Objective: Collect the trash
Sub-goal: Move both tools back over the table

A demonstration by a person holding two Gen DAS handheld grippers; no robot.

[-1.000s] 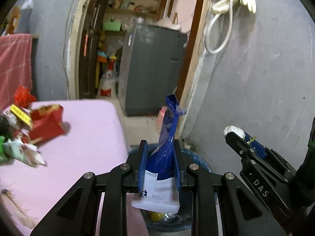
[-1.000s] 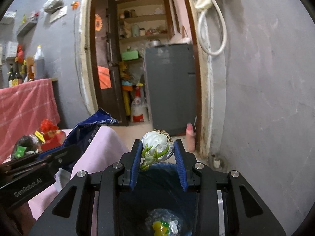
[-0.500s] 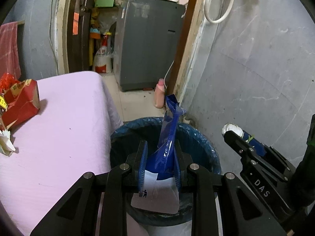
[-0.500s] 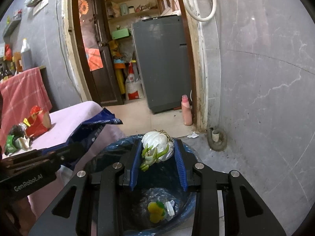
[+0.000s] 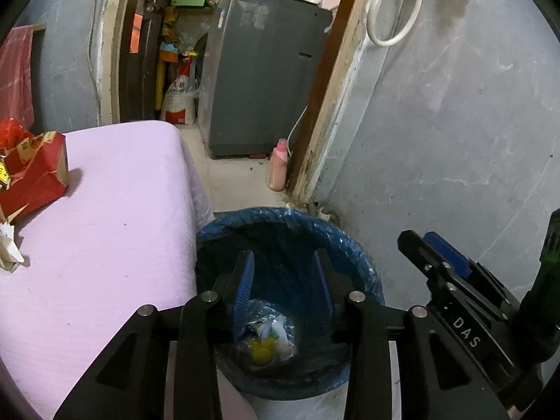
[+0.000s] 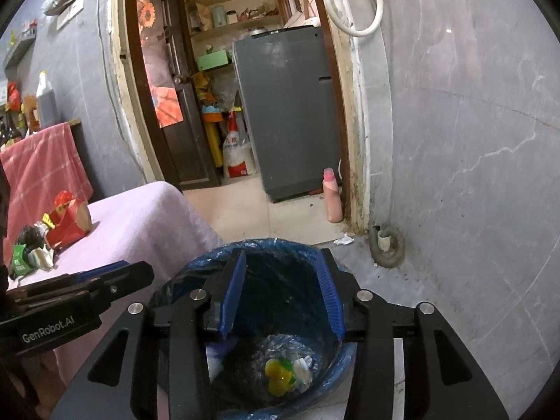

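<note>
A trash bin with a blue liner [image 5: 280, 218] stands on the floor beside the pink-covered table; it also shows in the right wrist view [image 6: 266, 246]. My left gripper [image 5: 283, 280] is open and empty above the bin. My right gripper [image 6: 281, 288] is open and empty above the bin too. Trash with a yellow piece [image 6: 278, 379] lies at the bottom, also seen in the left wrist view [image 5: 266, 341]. A blue and white wrapper [image 6: 215, 358] lies inside at the left. More trash stays on the table: a red carton [image 5: 35, 171] and crumpled scraps [image 6: 31, 259].
The pink-covered table [image 5: 105, 227] is left of the bin. A grey wall [image 5: 455, 140] is at the right. A pink bottle [image 5: 278, 169] stands by the door frame. A grey appliance [image 5: 259, 91] fills the doorway. A pipe stub [image 6: 385, 248] sticks out of the floor.
Both grippers tipped down over the bin and opened. The blue wrapper left the left gripper and the white-and-green scrap left the right gripper; both grippers are now empty.
</note>
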